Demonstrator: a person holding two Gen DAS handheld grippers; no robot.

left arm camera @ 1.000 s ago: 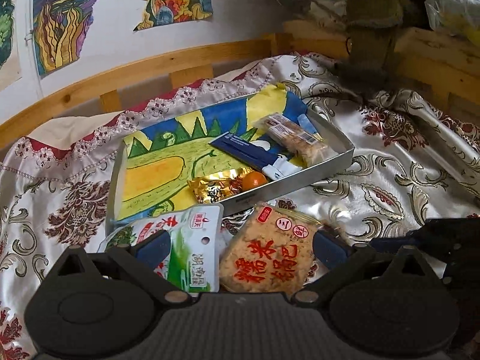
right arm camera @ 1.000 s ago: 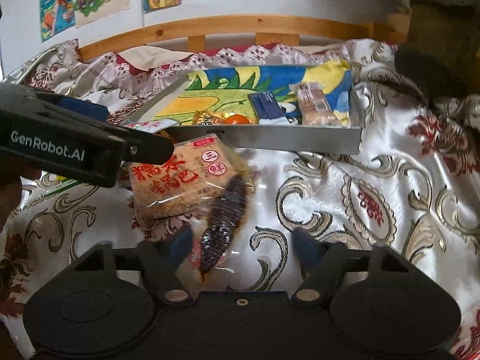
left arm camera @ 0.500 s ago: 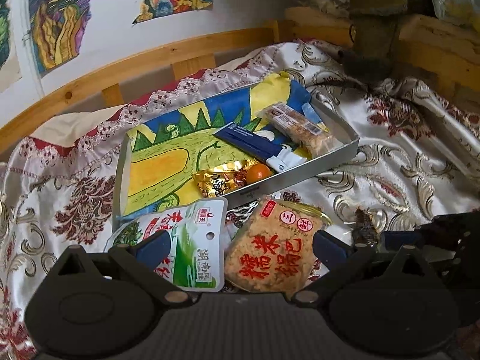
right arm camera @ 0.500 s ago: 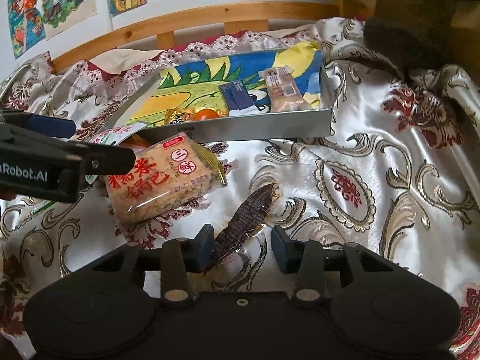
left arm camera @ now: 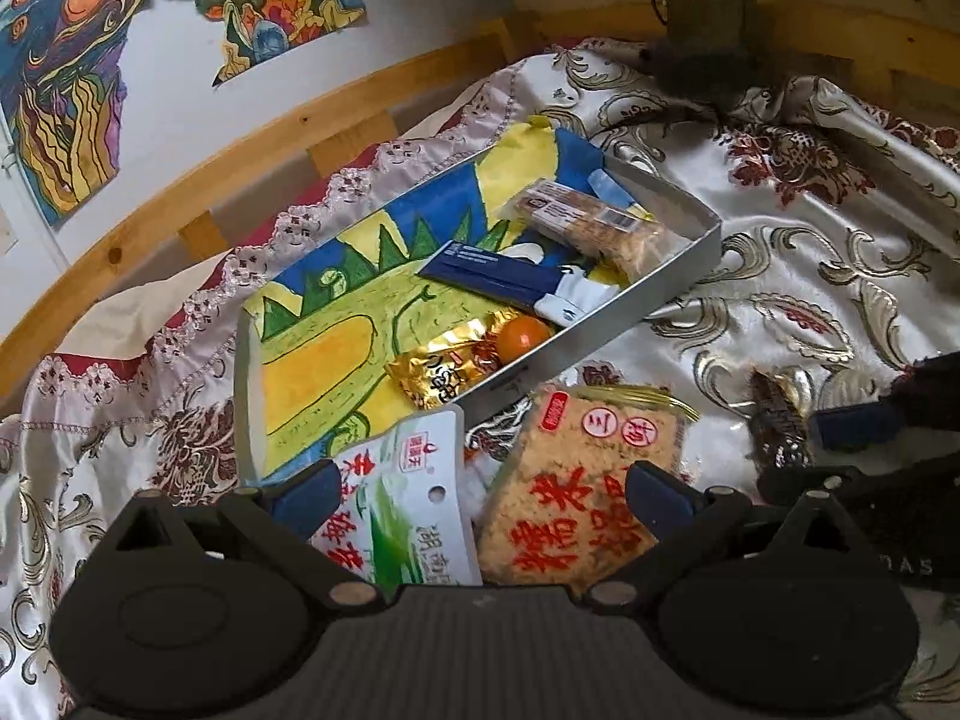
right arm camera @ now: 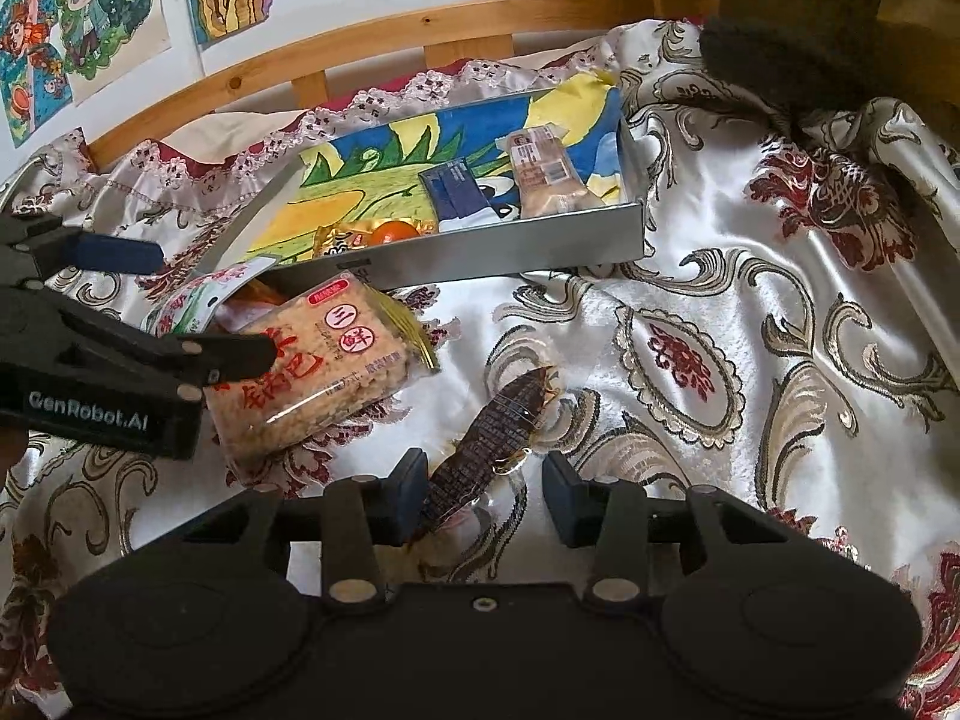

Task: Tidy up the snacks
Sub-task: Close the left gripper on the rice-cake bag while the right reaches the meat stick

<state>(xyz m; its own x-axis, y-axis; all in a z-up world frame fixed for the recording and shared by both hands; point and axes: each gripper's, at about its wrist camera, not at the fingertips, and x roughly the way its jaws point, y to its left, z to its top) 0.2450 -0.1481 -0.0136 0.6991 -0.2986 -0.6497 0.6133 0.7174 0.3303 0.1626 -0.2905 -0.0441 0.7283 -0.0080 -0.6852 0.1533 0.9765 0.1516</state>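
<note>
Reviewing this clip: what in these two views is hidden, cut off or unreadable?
- Green-and-white pouch: left wrist view, lower part hidden behind the left gripper body.
- Rice cracker pack: right wrist view, red lettering partly covered by the left gripper's finger.
- Dark snack: right wrist view, print too small to read; whether the right gripper pads press it is unclear.
- Gold wrapper: right wrist view, mostly behind the tray wall.

1. The right gripper [right arm camera: 486, 495] points down at the cloth, its jaws having just been closing, a dark snack packet [right arm camera: 486, 444] between them (only one finger touching it).
2. The left gripper [left arm camera: 480, 489] hangs left of that packet, jaws wide apart.
</note>
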